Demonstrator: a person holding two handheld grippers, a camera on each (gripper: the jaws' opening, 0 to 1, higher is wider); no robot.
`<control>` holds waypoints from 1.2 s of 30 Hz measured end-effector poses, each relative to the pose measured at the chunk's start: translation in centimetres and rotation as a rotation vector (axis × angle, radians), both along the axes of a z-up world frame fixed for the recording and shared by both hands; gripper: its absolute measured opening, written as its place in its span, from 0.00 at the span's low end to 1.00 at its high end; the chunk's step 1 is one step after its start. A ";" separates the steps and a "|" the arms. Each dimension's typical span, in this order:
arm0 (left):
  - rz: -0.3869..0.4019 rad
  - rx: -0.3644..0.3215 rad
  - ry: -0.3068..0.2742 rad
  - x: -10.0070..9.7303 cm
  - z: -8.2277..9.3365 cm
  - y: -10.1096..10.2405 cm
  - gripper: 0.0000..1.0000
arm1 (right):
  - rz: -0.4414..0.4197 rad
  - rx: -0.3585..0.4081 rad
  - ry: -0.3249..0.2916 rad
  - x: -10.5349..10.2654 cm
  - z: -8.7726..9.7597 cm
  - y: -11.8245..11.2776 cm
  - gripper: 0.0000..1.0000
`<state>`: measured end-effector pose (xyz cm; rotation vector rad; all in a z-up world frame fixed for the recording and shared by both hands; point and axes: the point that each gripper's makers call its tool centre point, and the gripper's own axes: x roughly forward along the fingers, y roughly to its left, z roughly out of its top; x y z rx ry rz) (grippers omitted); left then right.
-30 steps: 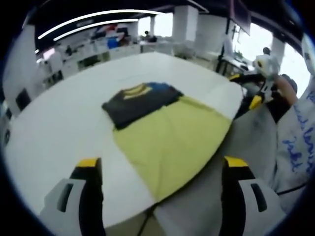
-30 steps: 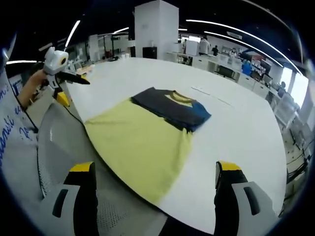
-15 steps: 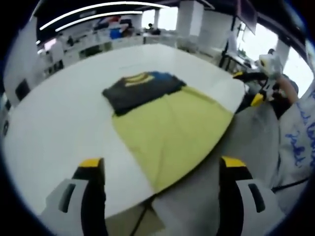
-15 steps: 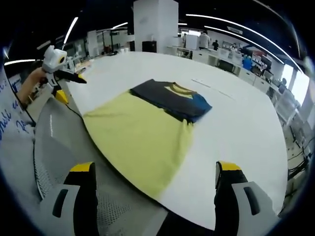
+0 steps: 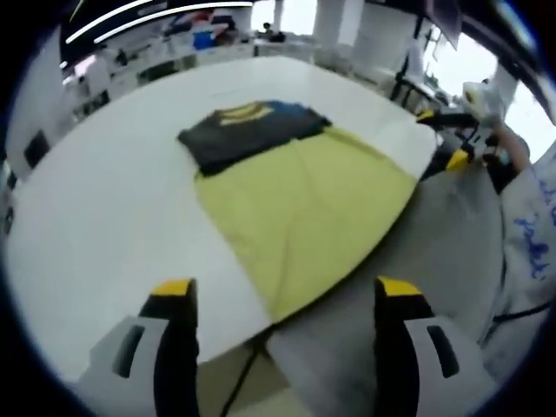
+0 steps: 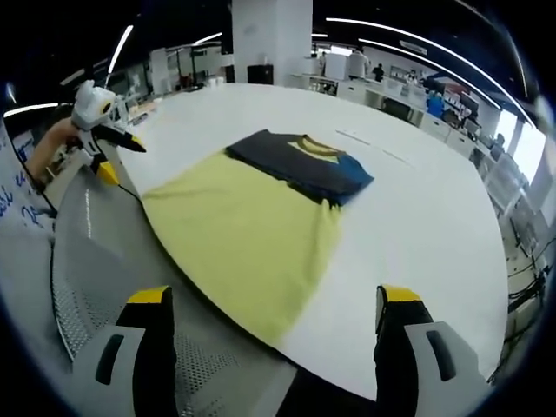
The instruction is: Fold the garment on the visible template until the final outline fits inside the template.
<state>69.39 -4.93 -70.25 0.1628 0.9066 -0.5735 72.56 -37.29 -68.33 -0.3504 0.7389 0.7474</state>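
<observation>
— Left gripper (image 5: 278, 300): jaws?
— Black, yellow caps at the tips, pale grey housings with dark slots.
— Right gripper (image 6: 274, 304)?
— Same build, same colours.
— Clothing?
— White sleeve (image 5: 532, 252), blue handwriting-like marks across it.

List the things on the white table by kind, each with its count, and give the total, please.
Garment: 1, dark, folded, with yellow collar and blue part
Template: 1, yellow sheet, partly under the garment
Total: 2, both on the table
</observation>
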 end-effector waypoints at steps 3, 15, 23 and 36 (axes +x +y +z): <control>0.000 0.004 0.010 -0.1 -0.4 0.1 0.74 | 0.004 0.001 0.008 -0.1 -0.1 0.0 0.94; -0.004 0.010 0.039 -0.2 -1.5 -0.3 0.65 | 0.045 -0.010 0.043 -0.6 -1.4 0.2 0.86; 0.009 -0.012 0.049 -0.1 -1.5 -0.6 0.60 | 0.039 -0.009 0.048 -0.4 -1.7 0.1 0.84; 0.009 -0.021 0.102 -0.5 -3.0 -0.8 0.53 | 0.052 -0.035 0.067 -0.5 -2.6 0.1 0.75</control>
